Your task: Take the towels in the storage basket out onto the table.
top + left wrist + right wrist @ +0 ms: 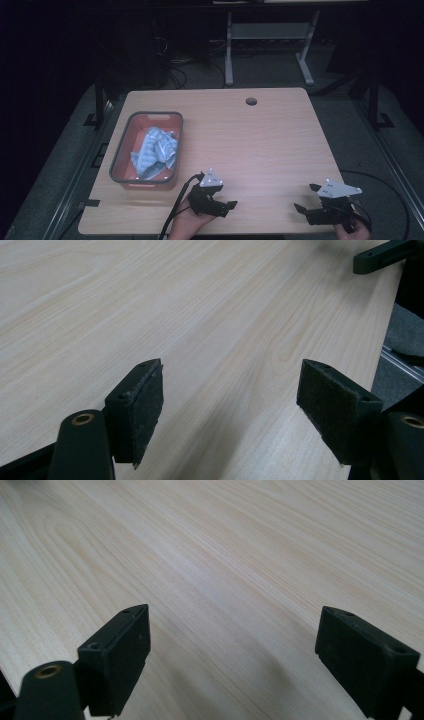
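A blue striped cloth [154, 151] lies crumpled inside an orange bin with a grey rim [120, 147] on the left of the wooden table [260, 145]. My left gripper [226, 207] rests near the front edge, right of the bin, held in a hand and pointing right. It is open, with bare wood between its pads [142, 410]. My right gripper [304, 207] sits at the front right corner, pointing left. It too stands open over bare wood, nothing between its fingers [117, 655]. In the left gripper view, the right gripper's jaw tip [382, 255] shows at the top right.
A round cable hole [251, 101] sits near the table's far edge. Behind the table stand the legs of a white desk frame [229, 50] and tangled cables on the floor. Black cables trail from both grippers off the front edge.
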The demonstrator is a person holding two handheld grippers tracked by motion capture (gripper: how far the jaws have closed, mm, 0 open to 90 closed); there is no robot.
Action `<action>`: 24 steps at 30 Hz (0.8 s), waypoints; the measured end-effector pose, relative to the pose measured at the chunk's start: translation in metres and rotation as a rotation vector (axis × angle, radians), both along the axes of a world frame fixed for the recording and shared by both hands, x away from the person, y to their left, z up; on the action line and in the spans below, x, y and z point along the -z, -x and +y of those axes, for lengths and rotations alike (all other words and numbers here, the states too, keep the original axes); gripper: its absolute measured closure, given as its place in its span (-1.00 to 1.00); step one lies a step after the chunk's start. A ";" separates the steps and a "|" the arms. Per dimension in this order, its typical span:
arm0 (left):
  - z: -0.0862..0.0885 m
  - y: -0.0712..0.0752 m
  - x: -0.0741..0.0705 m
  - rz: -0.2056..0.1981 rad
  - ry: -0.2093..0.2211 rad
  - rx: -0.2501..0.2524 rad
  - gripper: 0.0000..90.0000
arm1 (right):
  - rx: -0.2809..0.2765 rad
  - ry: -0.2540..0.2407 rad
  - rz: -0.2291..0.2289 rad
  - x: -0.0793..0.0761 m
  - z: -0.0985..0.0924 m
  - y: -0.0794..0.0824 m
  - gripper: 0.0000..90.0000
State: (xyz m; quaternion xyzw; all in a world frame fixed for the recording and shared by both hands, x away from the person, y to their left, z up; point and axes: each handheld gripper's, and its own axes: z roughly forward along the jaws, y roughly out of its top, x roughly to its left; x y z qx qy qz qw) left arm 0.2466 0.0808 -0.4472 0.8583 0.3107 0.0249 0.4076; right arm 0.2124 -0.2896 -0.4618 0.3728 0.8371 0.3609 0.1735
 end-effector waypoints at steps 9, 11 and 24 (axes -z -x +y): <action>-0.001 -0.008 -0.006 0.029 0.024 -0.014 -0.41 | 0.003 -0.012 0.001 0.000 -0.001 -0.001 -0.69; -0.003 -0.011 -0.012 0.033 0.034 -0.015 -0.41 | 0.008 -0.016 0.002 0.000 -0.001 -0.001 -0.69; -0.007 -0.031 -0.032 0.047 0.004 -0.008 -0.44 | 0.016 -0.023 -0.001 0.000 -0.003 -0.001 -0.69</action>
